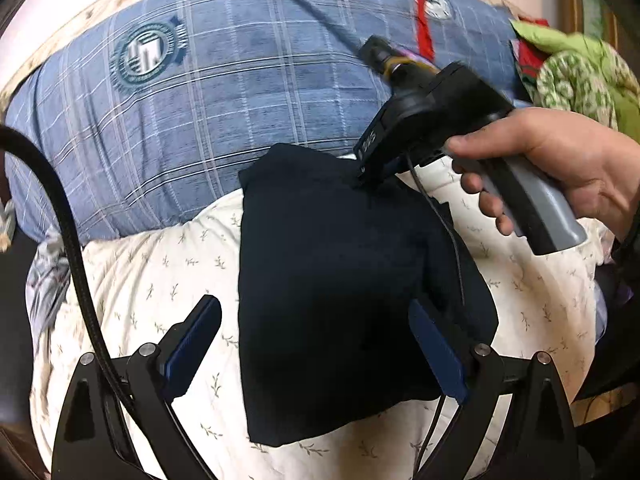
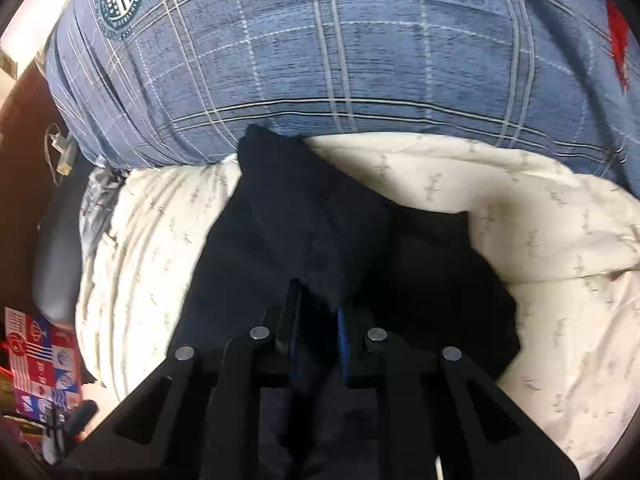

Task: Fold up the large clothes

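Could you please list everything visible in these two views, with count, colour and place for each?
Dark garment: one, navy-black, lying on the white quilt.
White quilt: one, cream with small sprigs, under the garment.
Blue plaid bedding: one, blue with pale lines, behind the quilt.
Clothes pile: one heap, green, far right.
Left hand-held gripper: one, black, open over the garment.
Right hand-held gripper: one, black, pinching the garment's far edge.
Right hand: one, holding the grey handle.
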The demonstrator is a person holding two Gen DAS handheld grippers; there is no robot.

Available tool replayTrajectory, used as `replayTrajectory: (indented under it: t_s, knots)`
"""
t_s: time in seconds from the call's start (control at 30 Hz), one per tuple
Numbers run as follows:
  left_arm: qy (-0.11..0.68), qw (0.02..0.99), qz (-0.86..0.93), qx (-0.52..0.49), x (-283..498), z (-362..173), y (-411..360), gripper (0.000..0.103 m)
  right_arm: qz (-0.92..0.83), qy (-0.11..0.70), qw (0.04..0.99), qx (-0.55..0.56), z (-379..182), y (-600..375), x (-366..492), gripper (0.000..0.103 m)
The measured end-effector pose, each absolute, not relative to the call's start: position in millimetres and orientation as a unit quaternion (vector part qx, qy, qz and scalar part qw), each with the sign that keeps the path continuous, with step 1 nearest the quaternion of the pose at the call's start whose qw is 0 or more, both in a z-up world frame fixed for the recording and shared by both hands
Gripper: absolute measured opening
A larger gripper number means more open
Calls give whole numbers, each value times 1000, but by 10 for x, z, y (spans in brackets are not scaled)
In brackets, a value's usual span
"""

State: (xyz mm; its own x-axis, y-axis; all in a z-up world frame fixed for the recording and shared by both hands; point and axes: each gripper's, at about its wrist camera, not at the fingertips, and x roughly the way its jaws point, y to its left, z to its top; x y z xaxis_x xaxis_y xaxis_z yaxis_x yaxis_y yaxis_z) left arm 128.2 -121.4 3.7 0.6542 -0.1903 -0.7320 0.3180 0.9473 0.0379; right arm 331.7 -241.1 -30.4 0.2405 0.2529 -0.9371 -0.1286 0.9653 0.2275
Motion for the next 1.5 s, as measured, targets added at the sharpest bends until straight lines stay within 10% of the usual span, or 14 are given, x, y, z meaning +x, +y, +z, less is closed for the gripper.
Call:
replayTrajectory:
  t_s: [0.23, 0.33, 0.37, 0.67, 0.7, 0.83, 1.3, 1.5]
  knots:
    - [394, 909, -118, 71, 1240, -34, -839, 96, 138, 569, 790, 181, -585, -2948, 3036, 17]
    - [401, 910, -93, 53, 1322, -33, -563, 96, 133, 515, 823, 198, -171, -3092, 2774, 77]
    - [402, 910, -88, 46, 1343, -37, -508, 96, 146, 503, 828, 200, -31, -3075, 2707, 82]
    - [411, 905, -96, 47, 1182, -90, -502, 97, 178, 606, 744, 219, -484, -2569, 3101, 81]
    - [418, 901, -101, 51, 1167, -134, -522, 97, 186, 608, 739, 224, -585, -2517, 3163, 80]
    - [433, 893, -108, 55, 1154, -222, -579, 97, 185, 603, 747, 211, -794, -2390, 3249, 20]
    - [401, 903, -139, 73, 1293, 91, -1158, 98, 170, 552, 795, 187, -103, -3078, 2923, 9]
    - [412, 892, -148, 115, 1325, -91, -1489, 98, 120, 608, 762, 186, -1064, -3033, 2980, 8]
